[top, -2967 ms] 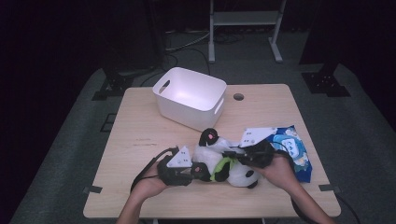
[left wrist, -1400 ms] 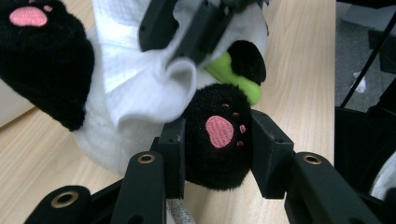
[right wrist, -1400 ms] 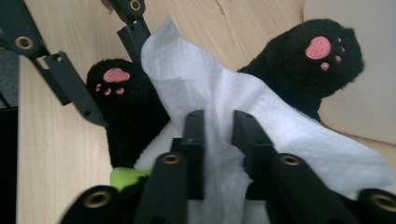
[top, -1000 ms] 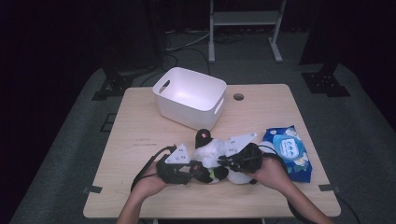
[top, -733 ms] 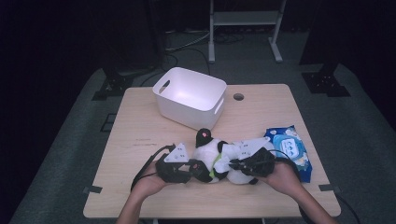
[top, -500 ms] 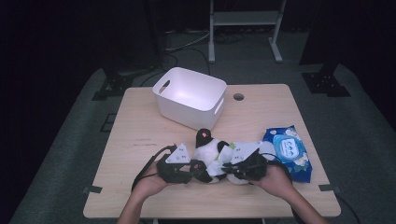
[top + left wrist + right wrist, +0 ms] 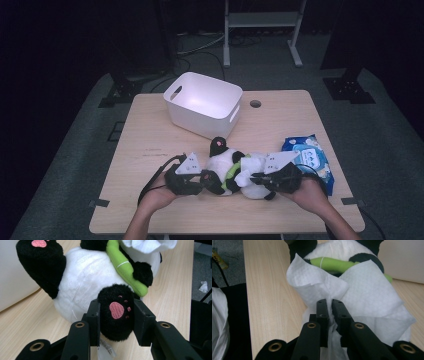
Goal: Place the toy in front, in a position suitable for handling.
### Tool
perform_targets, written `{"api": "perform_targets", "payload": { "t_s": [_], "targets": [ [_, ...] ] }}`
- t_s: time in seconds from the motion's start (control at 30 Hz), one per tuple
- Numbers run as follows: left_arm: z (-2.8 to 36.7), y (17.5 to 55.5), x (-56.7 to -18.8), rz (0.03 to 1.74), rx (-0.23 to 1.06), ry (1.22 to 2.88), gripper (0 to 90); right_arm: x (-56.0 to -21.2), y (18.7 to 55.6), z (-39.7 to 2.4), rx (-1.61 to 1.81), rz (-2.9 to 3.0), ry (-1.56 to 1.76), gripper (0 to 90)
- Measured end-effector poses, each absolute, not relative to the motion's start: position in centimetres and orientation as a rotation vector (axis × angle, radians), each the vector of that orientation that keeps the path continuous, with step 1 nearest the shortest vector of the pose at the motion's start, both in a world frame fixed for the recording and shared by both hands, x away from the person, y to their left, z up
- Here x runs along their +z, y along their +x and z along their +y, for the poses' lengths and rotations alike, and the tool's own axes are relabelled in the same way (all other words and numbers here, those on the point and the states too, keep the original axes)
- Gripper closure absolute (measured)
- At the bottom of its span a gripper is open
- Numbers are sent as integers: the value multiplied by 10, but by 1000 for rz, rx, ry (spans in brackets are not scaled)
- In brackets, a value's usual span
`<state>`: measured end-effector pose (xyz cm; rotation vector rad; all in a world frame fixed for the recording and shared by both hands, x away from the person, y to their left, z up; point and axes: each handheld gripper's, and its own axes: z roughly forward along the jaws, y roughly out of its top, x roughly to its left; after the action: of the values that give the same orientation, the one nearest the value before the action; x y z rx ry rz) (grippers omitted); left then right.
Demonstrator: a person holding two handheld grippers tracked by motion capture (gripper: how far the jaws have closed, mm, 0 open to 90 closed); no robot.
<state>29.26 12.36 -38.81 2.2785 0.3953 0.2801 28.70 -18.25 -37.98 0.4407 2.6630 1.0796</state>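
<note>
A black-and-white panda plush (image 7: 225, 165) lies on the wooden table (image 7: 150, 145) near the front edge, with a green stick (image 7: 122, 265) across its chest. My left gripper (image 7: 116, 320) is shut on its black hind paw (image 7: 116, 312), both pads pressing the fur, and the jaws have just been closing tighter. In the high view this gripper (image 7: 206, 182) is at the plush's left end. My right gripper (image 7: 330, 307) is shut on a white wipe (image 7: 367, 287) draped over the plush's other end. In the high view that gripper (image 7: 256, 179) touches the plush from the right.
A white plastic bin (image 7: 200, 95) stands just behind the plush at the table's middle back. A blue pack of wipes (image 7: 307, 152) lies to the right of my right hand. A cable hole (image 7: 255, 104) sits near the far edge.
My right gripper has carried the wipe leftward from the blue pack onto the plush and pressed it against the plush. The left gripper stays on the paw.
</note>
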Motion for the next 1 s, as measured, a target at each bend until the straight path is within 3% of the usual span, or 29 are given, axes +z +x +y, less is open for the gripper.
{"api": "perform_targets", "payload": {
  "t_s": [0.67,0.87,0.93,1.0],
  "targets": [
    [143,292,-378,448,295,2324,610,-375,288,-178,1107,2647,426,834],
    [138,289,-375,414,307,2306,544,-381,285,-154,1125,2689,355,833],
    [137,288,-374,412,324,2289,428,-383,286,-150,1132,2700,344,833],
    [134,286,-370,401,340,2248,402,-386,285,-141,1136,2717,320,832]
  ]
}}
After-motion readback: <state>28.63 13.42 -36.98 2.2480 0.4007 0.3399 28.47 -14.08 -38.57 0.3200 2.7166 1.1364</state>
